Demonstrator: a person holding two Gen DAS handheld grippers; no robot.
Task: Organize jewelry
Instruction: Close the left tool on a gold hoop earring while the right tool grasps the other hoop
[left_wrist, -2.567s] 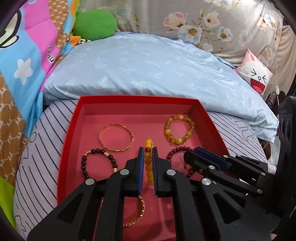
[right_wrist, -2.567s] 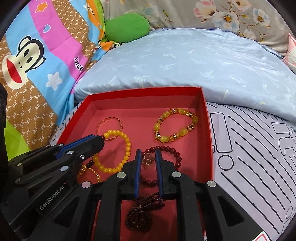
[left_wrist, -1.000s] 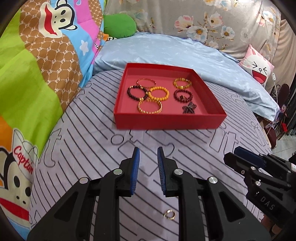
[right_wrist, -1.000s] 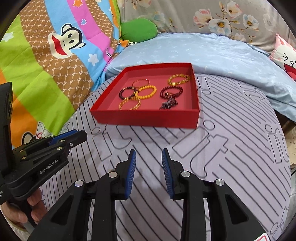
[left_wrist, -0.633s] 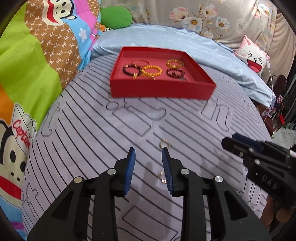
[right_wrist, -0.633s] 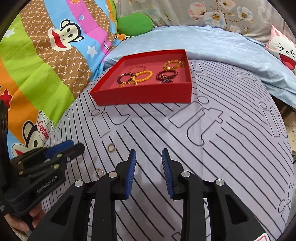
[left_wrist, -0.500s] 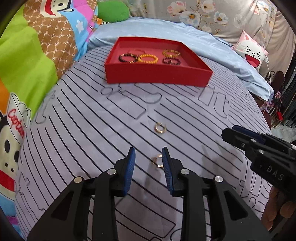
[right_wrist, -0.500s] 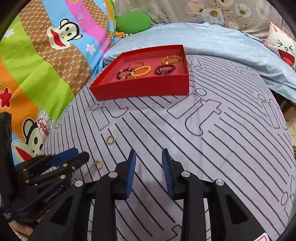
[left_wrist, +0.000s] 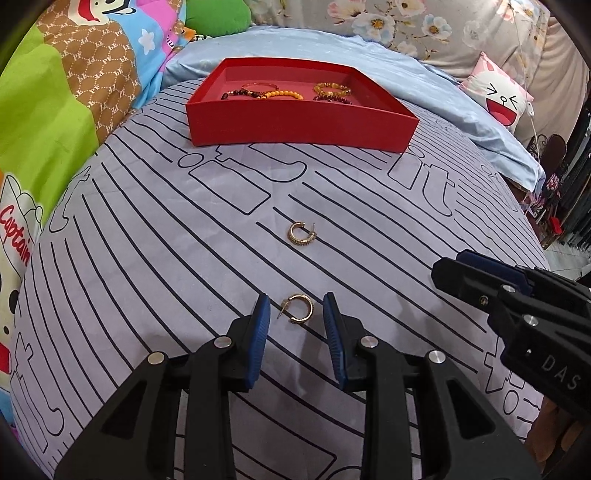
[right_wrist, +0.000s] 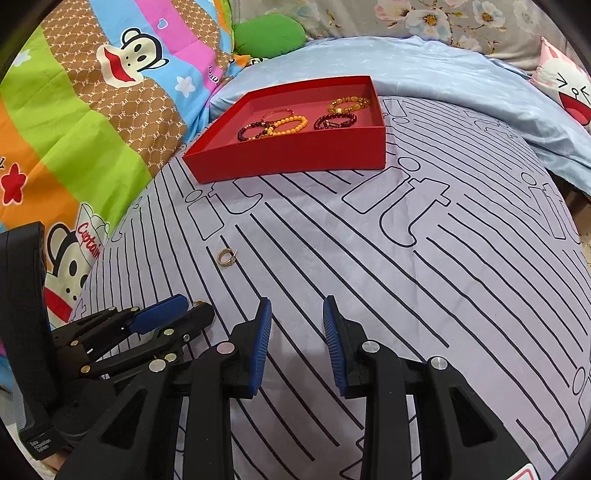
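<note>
Left tool (left_wrist: 297, 317), brought back from the far red tray (left_wrist: 295, 125) of bracelets (left_wrist: 284, 94), held open and empty astride the near gold hoop earring (left_wrist: 300, 312) on the striped bedsheet (left_wrist: 147, 258); second earring (left_wrist: 301, 233) farther off; right tool (right_wrist: 297, 317) open, empty; bracelets evidently stowed, earrings outstanding.

Two gold hoop earrings (left_wrist: 300, 312) (left_wrist: 301, 234) lie apart on the striped sheet, beaded bracelets (left_wrist: 284, 94) inside the red box (left_wrist: 295, 123).
</note>
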